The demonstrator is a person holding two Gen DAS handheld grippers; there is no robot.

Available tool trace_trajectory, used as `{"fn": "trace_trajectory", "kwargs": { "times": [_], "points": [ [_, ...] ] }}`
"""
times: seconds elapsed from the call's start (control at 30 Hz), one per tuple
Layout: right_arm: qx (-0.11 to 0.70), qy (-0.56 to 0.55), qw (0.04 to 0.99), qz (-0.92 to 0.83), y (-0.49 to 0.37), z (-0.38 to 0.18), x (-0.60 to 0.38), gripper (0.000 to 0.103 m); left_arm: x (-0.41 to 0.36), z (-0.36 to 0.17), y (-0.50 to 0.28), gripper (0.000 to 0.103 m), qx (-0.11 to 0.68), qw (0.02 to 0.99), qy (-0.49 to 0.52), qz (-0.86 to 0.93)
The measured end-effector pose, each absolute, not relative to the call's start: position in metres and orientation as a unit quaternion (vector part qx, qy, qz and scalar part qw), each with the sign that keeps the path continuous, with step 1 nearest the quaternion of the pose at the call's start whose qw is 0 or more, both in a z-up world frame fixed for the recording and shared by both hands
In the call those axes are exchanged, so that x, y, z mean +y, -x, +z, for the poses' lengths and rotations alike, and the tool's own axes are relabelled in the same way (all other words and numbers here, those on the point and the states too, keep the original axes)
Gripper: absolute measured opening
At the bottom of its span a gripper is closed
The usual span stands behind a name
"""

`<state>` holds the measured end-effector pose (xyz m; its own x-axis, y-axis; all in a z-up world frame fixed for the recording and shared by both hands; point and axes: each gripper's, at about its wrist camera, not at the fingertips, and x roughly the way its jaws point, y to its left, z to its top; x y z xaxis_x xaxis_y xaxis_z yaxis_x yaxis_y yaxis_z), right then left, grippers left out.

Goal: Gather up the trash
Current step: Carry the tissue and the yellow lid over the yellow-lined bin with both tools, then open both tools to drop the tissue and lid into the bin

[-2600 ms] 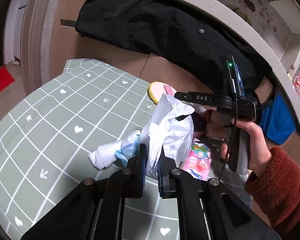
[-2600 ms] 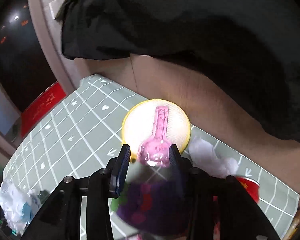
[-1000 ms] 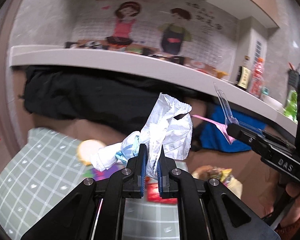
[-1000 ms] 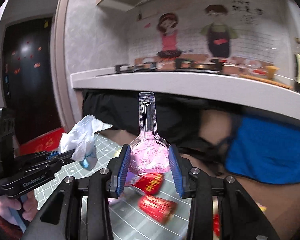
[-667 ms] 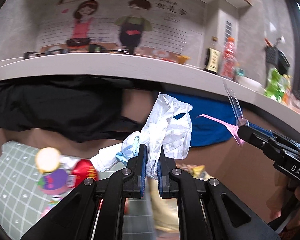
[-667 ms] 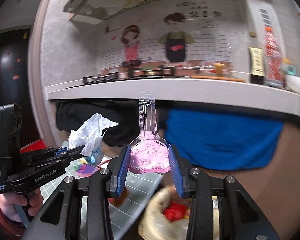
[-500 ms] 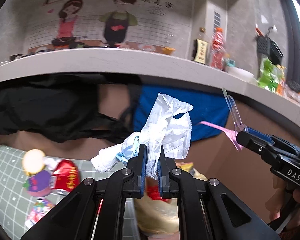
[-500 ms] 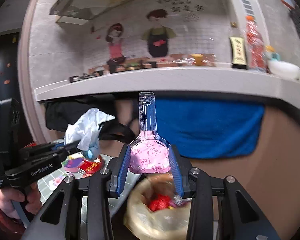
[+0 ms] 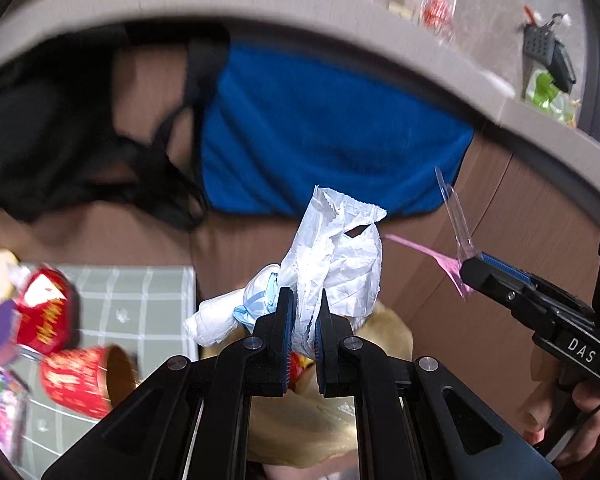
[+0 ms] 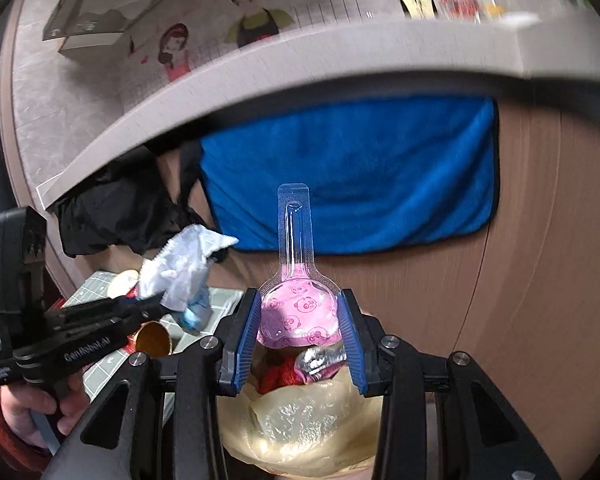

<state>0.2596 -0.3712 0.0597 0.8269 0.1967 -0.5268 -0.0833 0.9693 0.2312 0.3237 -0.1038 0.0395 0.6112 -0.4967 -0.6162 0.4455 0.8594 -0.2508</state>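
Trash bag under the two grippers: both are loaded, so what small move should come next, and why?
Probably lower both a little further, then open over the bag. The left gripper is shut on the crumpled white paper, the right gripper on the pink spoon-shaped packet, and the open yellowish trash bag, with red wrappers in it, lies just below both.

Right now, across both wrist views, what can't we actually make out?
- Trash bag: its bottom is cut off by the right wrist frame edge; in the left wrist view the left gripper and its crumpled white wrapper cover most of it.
- Bag contents: only red and silver scraps show behind the right gripper and its pink blister pack.
- Red cups: motion-blurred, print unreadable.
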Motion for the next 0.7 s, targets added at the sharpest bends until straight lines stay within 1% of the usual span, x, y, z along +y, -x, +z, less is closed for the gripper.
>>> {"fn": "trace_trajectory", "kwargs": {
  "times": [0.2, 0.27, 0.5, 0.7],
  "points": [
    [0.343, -0.145, 0.924, 0.085, -0.284, 0.011, -0.381, 0.037, -0.117, -0.021, -0.350, 0.010, 0.445, 0.855, 0.045, -0.262],
    [0.364, -0.154, 0.914, 0.089, -0.288, -0.008, -0.380, 0.037, -0.118, -0.032, -0.353, 0.010, 0.461, 0.847, 0.046, -0.260],
    [0.419, -0.150, 0.891, 0.088, -0.304, -0.056, -0.372, 0.037, -0.121, -0.055, -0.367, 0.010, 0.489, 0.835, 0.042, -0.248],
    [0.436, -0.135, 0.886, 0.083, -0.313, -0.069, -0.364, 0.037, -0.121, -0.070, -0.382, 0.011, 0.513, 0.819, 0.063, -0.250]
  ]
}}
